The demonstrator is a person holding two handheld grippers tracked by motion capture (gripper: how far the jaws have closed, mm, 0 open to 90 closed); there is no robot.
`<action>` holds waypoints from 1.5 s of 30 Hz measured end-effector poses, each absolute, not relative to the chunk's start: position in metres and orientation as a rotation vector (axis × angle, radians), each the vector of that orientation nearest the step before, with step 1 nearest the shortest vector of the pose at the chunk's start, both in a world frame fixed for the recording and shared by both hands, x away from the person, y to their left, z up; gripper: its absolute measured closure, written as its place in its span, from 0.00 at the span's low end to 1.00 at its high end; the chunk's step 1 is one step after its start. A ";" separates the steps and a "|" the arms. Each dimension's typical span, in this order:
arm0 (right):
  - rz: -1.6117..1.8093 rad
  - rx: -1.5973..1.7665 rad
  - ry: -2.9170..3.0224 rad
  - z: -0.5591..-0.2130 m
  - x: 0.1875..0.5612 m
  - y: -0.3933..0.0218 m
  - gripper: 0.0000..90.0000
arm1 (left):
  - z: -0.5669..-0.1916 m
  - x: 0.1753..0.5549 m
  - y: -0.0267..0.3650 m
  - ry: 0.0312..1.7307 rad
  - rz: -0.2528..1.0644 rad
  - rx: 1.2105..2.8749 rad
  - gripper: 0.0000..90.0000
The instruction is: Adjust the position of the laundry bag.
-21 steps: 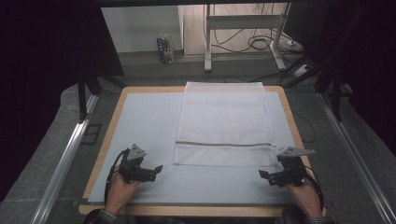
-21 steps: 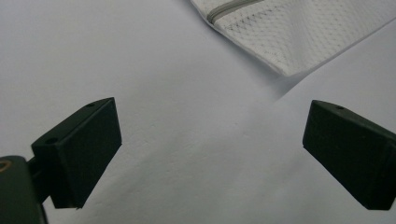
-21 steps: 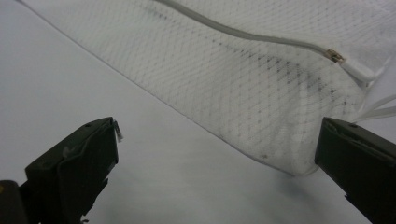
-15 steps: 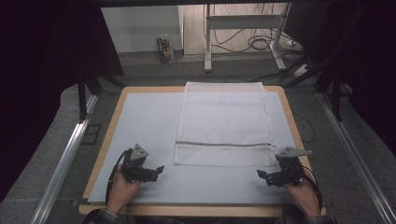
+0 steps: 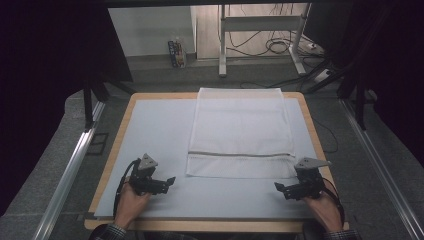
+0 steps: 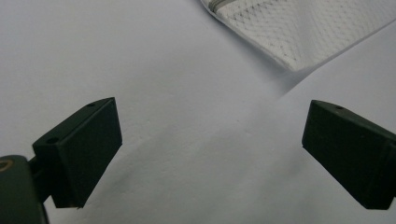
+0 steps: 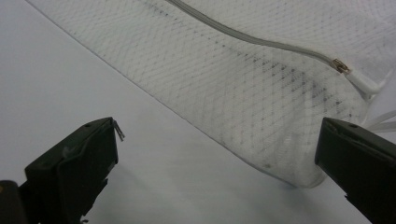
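**White mesh bag on a pale counter, with open tongs waiting on either side**

A dim room with dark curtains at both sides and a grey floor surrounds a wood-edged counter (image 5: 114, 145) covered by a pale sheet. Beyond its far edge stand the legs of a metal frame (image 5: 222, 45) with loose cables (image 5: 280, 47) on the floor.

A white mesh bag (image 5: 240, 132) lies flat on the counter, right of the middle, reaching from the far edge down toward the person. A grey zipper (image 5: 240, 153) crosses it from side to side close to its near end. In the right gripper view the zipper's small metal pull (image 7: 342, 66) sits at the bag's corner, and the netting is see-through.

The left tongs (image 5: 169, 182) rest low over the counter, near the bag's near left corner but apart from it, held in the person's left hand (image 5: 131, 202). Their jaws stand wide open with nothing between them; in the left gripper view bare counter lies between them and the bag's corner is farther off.

The right tongs (image 5: 279, 188) sit just below the bag's near right corner, held in the right hand (image 5: 325, 210). Their jaws are also wide open and grip nothing; in the right gripper view the bag's corner lies just ahead of the gap between them.
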State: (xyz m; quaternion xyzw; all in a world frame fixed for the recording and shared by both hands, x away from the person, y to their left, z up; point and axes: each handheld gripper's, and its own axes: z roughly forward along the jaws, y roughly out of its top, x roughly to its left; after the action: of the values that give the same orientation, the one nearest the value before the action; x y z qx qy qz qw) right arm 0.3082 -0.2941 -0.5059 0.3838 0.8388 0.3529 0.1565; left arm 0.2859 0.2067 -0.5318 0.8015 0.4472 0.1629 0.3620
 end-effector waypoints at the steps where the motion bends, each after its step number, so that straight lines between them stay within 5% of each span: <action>1: 1.011 1.096 2.405 -0.506 0.308 -0.294 0.00 | -0.532 0.286 0.206 1.149 0.419 2.076 0.05; 14: 1.013 1.118 2.378 -0.504 0.314 -0.297 0.00 | -0.527 0.293 0.194 1.139 0.386 2.081 0.05; 26: 1.024 1.124 2.325 -0.500 0.317 -0.298 0.00 | -0.526 0.310 0.180 1.104 0.424 2.117 0.18; 45: 0.952 1.205 2.257 -0.491 0.330 -0.308 0.47 | -0.524 0.338 0.162 1.032 0.393 2.157 0.42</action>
State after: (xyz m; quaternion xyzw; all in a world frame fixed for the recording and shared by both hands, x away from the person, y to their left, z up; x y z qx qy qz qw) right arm 0.3298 -0.3081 -0.4912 0.4320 0.8093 0.3414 0.2046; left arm 0.3379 0.1617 -0.5239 0.8334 0.3985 0.1519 0.3514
